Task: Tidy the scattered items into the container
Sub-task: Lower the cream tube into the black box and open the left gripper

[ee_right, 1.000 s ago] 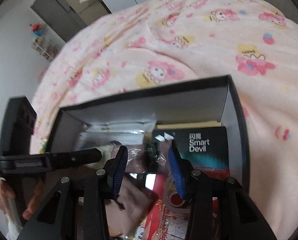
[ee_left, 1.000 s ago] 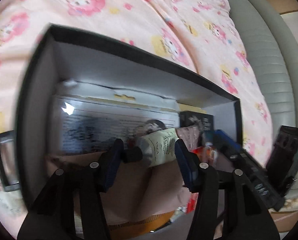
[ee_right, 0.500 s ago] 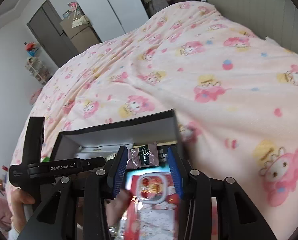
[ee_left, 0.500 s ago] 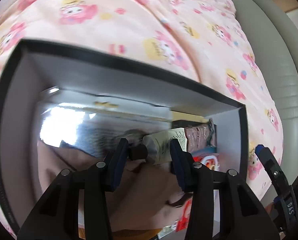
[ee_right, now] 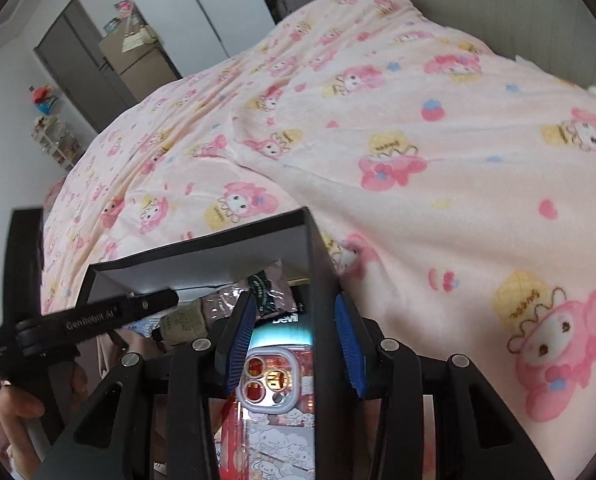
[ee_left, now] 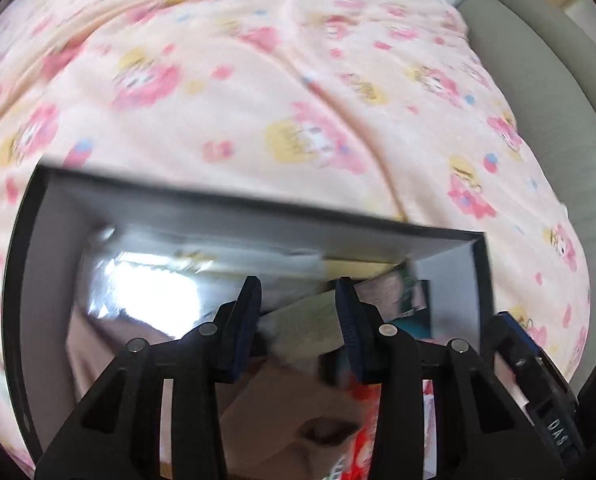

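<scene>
left gripper (ee_left: 298, 314): clenched on a cream tube (ee_left: 304, 320), over the black box (ee_left: 258, 216)
right gripper (ee_right: 296, 340): jaws released, straddling the box's right wall
bedding: pink cartoon blanket (ee_right: 438, 168)

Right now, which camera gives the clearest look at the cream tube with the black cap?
The right wrist view: the cream tube with the black cap appears sharp beside the left gripper. The left wrist view shows only its blurred body between the fingers.
</scene>
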A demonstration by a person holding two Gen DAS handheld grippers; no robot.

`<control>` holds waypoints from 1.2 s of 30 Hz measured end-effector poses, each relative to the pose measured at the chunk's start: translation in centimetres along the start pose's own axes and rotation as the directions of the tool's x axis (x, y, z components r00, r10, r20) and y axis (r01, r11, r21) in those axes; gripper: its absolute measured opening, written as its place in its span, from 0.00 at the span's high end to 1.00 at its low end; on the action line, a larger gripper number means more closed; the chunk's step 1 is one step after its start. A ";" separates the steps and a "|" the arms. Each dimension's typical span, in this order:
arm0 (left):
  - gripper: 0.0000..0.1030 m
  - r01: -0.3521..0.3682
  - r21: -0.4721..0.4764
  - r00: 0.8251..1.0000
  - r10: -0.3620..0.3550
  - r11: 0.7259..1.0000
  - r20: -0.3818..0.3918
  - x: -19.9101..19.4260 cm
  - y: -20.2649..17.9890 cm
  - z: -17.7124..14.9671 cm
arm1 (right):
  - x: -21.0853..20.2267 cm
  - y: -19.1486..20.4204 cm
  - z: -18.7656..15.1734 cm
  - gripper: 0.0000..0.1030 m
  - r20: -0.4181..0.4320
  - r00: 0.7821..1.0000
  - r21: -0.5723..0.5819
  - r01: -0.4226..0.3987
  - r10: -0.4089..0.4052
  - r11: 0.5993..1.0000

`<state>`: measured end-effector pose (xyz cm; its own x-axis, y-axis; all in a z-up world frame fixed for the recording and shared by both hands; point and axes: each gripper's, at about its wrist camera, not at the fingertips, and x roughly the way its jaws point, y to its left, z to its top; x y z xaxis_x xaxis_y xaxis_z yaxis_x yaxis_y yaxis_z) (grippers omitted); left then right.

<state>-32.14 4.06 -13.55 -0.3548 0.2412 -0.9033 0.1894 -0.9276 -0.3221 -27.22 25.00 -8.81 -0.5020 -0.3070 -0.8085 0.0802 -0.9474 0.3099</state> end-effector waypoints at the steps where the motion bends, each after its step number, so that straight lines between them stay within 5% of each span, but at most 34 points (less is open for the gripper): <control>1: 0.63 0.010 0.028 1.000 -0.010 1.000 -0.016 0.4 -0.9 0.3 | 0.0 -0.2 0.1 0.64 0.000 1.000 0.003 0.005 -0.005 1.000; 7: 0.62 0.021 0.088 0.994 -0.012 0.996 -0.105 3.7 -4.1 1.4 | 0.4 -0.7 0.4 0.64 -0.007 0.999 -0.015 0.041 -0.041 0.999; 11: 0.63 0.123 0.123 0.977 -0.098 0.985 -0.192 4.5 -5.7 0.6 | 1.0 -1.6 0.4 0.64 -0.030 0.999 0.003 0.041 -0.041 0.999; 18: 0.67 0.139 0.017 0.989 -0.140 0.990 0.047 -1.5 -2.0 -0.3 | 0.9 -1.9 0.6 0.64 -0.034 0.999 0.015 0.018 -0.018 1.000; 23: 0.67 0.018 -0.079 0.999 -0.015 0.997 0.033 -2.1 2.4 -0.7 | 1.2 -1.7 0.7 0.64 -0.044 0.999 0.021 0.001 -0.001 1.000; 32: 0.65 0.140 -0.185 0.985 -0.155 0.973 -0.069 -0.9 3.0 -3.8 | 1.6 -2.2 0.6 0.64 -0.054 0.998 0.037 0.021 -0.019 0.999; 36: 0.65 0.078 -0.111 0.990 -0.090 0.991 -0.112 0.0 2.0 -4.3 | 2.0 -2.3 0.7 0.64 -0.065 0.998 0.040 0.010 -0.007 0.999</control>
<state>-27.81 3.46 -15.45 -0.2653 0.3544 -0.8967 0.2618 -0.8686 -0.4208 -29.03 26.60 -10.75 -0.4460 -0.3053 -0.8414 0.0407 -0.9460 0.3217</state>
